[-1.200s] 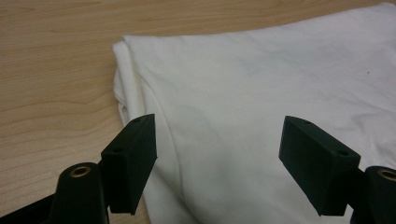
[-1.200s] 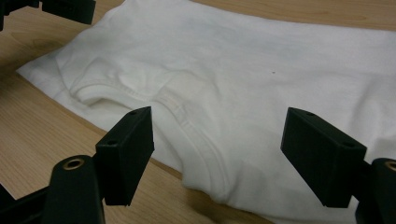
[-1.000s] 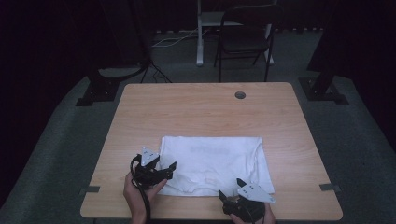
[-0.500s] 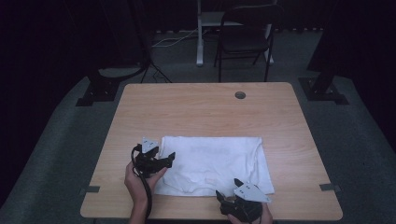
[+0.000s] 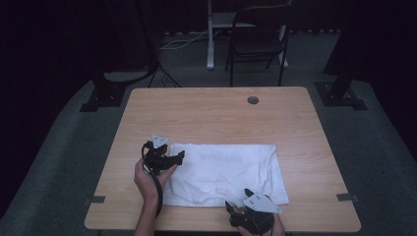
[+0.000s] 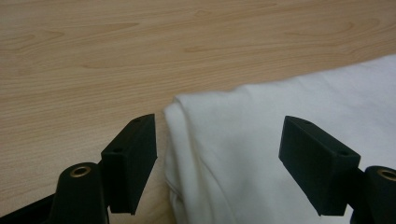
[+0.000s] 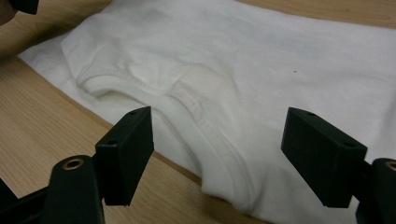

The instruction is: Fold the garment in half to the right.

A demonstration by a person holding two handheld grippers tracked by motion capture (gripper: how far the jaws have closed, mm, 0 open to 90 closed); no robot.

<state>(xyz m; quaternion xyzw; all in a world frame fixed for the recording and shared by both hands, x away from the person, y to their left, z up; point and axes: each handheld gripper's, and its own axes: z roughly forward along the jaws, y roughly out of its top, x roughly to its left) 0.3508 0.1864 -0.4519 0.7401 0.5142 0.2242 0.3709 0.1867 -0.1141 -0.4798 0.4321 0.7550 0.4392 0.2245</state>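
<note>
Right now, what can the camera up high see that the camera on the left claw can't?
The high view alone takes in the whole table, the round hole near its far edge, a folding chair behind it, both hands and the right claw at the shirt's near edge. The left claw view alone gives a close look at the shirt's folded corner between its open jaws. Both share the white shirt, the wooden tabletop and the left claw.

both tools (image 5: 178, 158) (image 5: 231, 210) wide open
</note>
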